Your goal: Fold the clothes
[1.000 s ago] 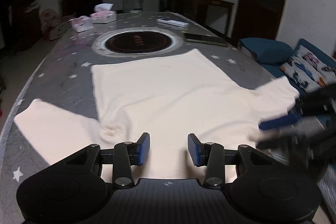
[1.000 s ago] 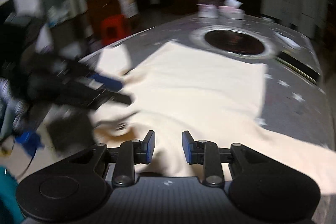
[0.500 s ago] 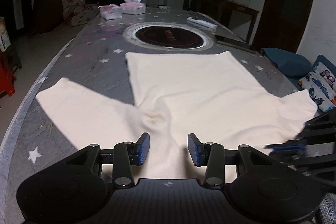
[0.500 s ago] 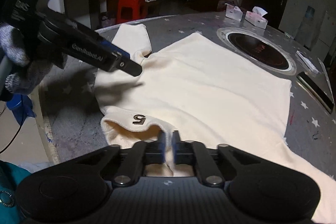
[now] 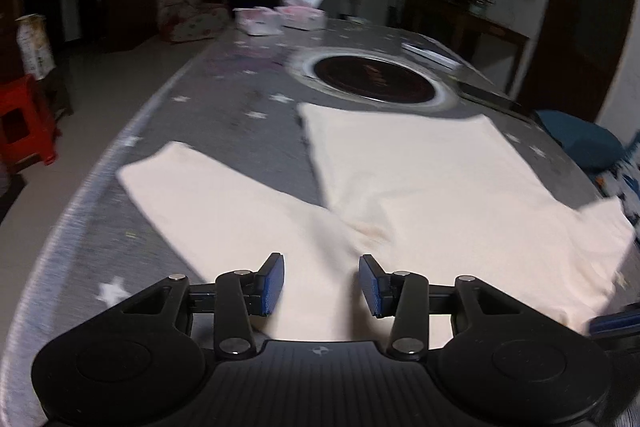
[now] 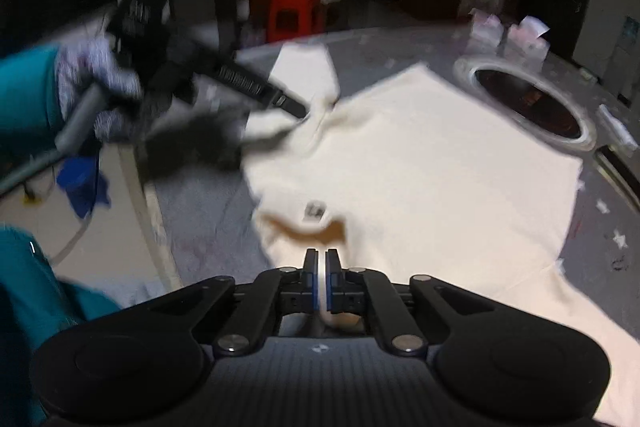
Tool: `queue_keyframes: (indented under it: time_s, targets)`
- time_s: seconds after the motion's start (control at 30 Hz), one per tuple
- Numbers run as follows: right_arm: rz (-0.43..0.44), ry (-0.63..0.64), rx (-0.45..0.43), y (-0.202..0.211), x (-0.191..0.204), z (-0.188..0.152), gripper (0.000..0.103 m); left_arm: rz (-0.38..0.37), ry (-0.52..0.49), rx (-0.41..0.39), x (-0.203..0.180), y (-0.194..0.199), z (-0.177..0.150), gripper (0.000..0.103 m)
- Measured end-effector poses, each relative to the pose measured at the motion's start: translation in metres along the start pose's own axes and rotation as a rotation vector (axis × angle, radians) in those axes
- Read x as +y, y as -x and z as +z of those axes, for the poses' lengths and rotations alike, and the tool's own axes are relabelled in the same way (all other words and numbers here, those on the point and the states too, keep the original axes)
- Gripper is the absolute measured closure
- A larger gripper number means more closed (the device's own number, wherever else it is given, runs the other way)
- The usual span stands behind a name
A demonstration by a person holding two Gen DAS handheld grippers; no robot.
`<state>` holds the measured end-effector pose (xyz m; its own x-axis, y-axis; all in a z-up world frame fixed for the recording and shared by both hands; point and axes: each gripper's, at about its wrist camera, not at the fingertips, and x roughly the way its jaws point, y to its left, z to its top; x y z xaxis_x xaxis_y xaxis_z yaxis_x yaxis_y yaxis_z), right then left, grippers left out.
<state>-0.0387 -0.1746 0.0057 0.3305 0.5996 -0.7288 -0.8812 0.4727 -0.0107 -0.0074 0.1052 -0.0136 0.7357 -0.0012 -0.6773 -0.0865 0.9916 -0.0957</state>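
A cream long-sleeved top [image 5: 420, 179] lies spread flat on the grey star-patterned table [image 5: 224, 107]. My left gripper [image 5: 321, 283] is open, its jaws over the near edge of the top by the left sleeve [image 5: 208, 191], holding nothing. In the right wrist view the top [image 6: 420, 163] shows its collar and label [image 6: 316, 209] near me. My right gripper [image 6: 321, 279] is shut on the top's collar edge. The left gripper [image 6: 296, 111] also shows there, blurred, by the far sleeve [image 6: 304, 67].
A round black cooktop [image 5: 372, 79] is set into the table beyond the top. Tissue boxes [image 5: 280, 19] stand at the far end, a remote [image 5: 430, 53] and a dark phone [image 5: 492, 97] at the right. A red stool [image 5: 24, 119] stands on the floor to the left.
My right gripper closed on the collar and stays shut on it. My left gripper swung left along the near edge toward the left sleeve, still open.
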Motion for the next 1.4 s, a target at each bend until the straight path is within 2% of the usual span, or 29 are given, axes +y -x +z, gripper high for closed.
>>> queue_keyframes:
  time_s: [0.07, 0.13, 0.3, 0.37, 0.43, 0.5, 0.53, 0.57, 0.6, 0.67, 0.77, 1.03, 1.23, 1.33, 1.4]
  targets:
    - [-0.014, -0.035, -0.023, 0.005, -0.009, 0.003, 0.097, 0.043, 0.027, -0.004, 0.011, -0.002, 0.005, 0.058]
    - [-0.043, -0.064, -0.035, 0.005, -0.018, 0.005, 0.09, 0.094, 0.059, -0.003, 0.026, -0.009, 0.011, 0.058]
    - [-0.089, -0.166, -0.002, -0.015, -0.037, -0.002, 0.087, 0.224, 0.139, -0.002, 0.062, -0.026, 0.026, 0.058]
    - [-0.093, -0.19, 0.008, -0.02, -0.04, -0.006, 0.086, 0.253, 0.157, -0.002, 0.073, -0.034, 0.031, 0.058]
    - [-0.091, -0.21, 0.012, -0.025, -0.042, -0.01, 0.078, 0.284, 0.17, -0.003, 0.082, -0.042, 0.035, 0.058]
    - [-0.107, -0.214, 0.013, -0.026, -0.042, -0.011, 0.075, 0.292, 0.189, -0.008, 0.09, -0.05, 0.037, 0.059]
    - [-0.106, -0.222, 0.012, -0.027, -0.042, -0.012, 0.074, 0.293, 0.189, -0.02, 0.091, -0.051, 0.038, 0.065]
    - [-0.106, -0.231, 0.011, -0.028, -0.043, -0.012, 0.072, 0.285, 0.186, -0.027, 0.092, -0.051, 0.037, 0.079]
    - [-0.108, -0.24, 0.011, -0.029, -0.044, -0.012, 0.067, 0.277, 0.184, -0.034, 0.092, -0.051, 0.036, 0.086]
    - [-0.11, -0.244, 0.013, -0.029, -0.043, -0.014, 0.066, 0.273, 0.183, -0.044, 0.092, -0.049, 0.034, 0.097]
    - [-0.112, -0.25, 0.013, -0.03, -0.043, -0.014, 0.064, 0.309, 0.2, -0.056, 0.095, -0.041, 0.03, 0.098]
    - [-0.115, -0.251, 0.012, -0.029, -0.043, -0.017, 0.056, 0.414, 0.301, -0.108, 0.107, 0.017, 0.004, 0.098]
    - [-0.109, -0.251, 0.011, -0.029, -0.042, -0.017, 0.052, 0.451, 0.294, -0.023, 0.113, 0.005, -0.01, 0.098]
    - [-0.11, -0.248, 0.012, -0.029, -0.04, -0.017, 0.052, 0.452, 0.292, -0.006, 0.11, 0.005, -0.004, 0.092]
    - [-0.107, -0.248, 0.012, -0.029, -0.04, -0.017, 0.052, 0.456, 0.295, -0.009, 0.108, 0.007, 0.0, 0.092]
